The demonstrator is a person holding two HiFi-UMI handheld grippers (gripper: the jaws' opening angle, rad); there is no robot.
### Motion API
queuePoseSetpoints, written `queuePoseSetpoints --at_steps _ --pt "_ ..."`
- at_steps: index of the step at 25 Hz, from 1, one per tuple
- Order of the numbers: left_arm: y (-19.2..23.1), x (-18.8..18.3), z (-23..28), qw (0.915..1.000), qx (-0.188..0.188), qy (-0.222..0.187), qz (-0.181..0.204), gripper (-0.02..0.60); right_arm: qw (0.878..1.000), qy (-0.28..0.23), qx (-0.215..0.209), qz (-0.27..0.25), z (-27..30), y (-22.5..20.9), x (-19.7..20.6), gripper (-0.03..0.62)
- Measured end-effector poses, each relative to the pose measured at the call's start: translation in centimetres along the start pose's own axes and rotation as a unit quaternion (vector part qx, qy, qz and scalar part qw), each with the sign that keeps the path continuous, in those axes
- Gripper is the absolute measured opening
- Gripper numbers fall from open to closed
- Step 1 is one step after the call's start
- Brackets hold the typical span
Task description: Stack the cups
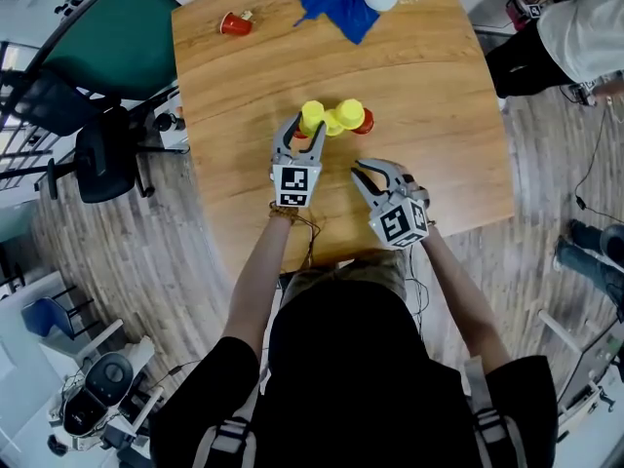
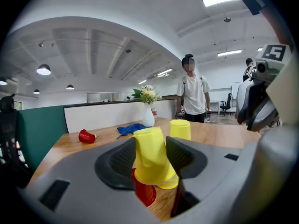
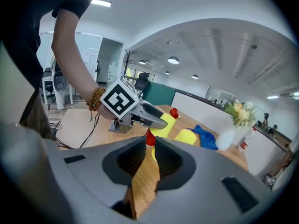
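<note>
The left tongs (image 2: 150, 141) are standing wide and gripping a yellow cup (image 2: 150, 155), one pad pressing on each side of it. The cup is mouth-down and tilting a little. A red cup (image 2: 145, 192) is showing just under its rim, and a second yellow cup (image 2: 171, 182) is peeking out beside that; whether these are touching the gripped one cannot be told.

The right tongs (image 3: 150, 142) are hanging just above the desk (image 2: 219, 132) on the near side of the cluster. They are standing narrow, with only a slim gap between the pads, and nothing is sitting in it; bare wood is showing through.

Just beyond the gripped cup, a third yellow cup (image 2: 180, 129) is standing mouth-down on the desk. Well apart, toward the far left corner, another red cup (image 2: 86, 136) is lying on its side. A blue cloth (image 2: 131, 129) is lying crumpled near the far edge, just beside a white vase (image 2: 148, 117) holding flowers. A person (image 2: 192, 94) in a white shirt is standing beyond the desk.
</note>
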State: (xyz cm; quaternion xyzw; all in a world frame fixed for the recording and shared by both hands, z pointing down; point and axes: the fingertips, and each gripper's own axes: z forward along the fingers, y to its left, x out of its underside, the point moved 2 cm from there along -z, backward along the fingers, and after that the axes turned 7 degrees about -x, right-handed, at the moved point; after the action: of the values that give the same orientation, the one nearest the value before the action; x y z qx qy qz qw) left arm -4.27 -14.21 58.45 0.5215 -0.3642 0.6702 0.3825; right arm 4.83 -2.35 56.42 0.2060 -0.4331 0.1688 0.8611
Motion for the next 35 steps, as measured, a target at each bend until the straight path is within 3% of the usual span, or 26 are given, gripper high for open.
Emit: queuePoseSetpoints --at_steps 10,23,28,35 --pt "-0.1 0.9 -0.9 0.9997 -0.005 0.018 0.018 0.222 1.0 -0.001 -0.001 -0.001 0.1 -0.1 -0.3 0.067" --pt "-0.3 0.8 -2.6 0.9998 0.004 0.022 0.0 0.256 1.0 -0.016 0.004 0.009 -0.7 -1.5 -1.6 0.072" --pt "0.6 -0.6 -4.7 0.9992 -0.015 0.004 -0.036 0.256 0.999 -0.05 0.015 -0.006 -1.6 -4.6 -5.9 0.08" --pt "1.4 -3.0 -7.8 0.9969 -0.039 -0.025 -0.063 0.256 0.992 -0.106 0.031 -0.058 0.7 -12.8 -13.3 0.118"
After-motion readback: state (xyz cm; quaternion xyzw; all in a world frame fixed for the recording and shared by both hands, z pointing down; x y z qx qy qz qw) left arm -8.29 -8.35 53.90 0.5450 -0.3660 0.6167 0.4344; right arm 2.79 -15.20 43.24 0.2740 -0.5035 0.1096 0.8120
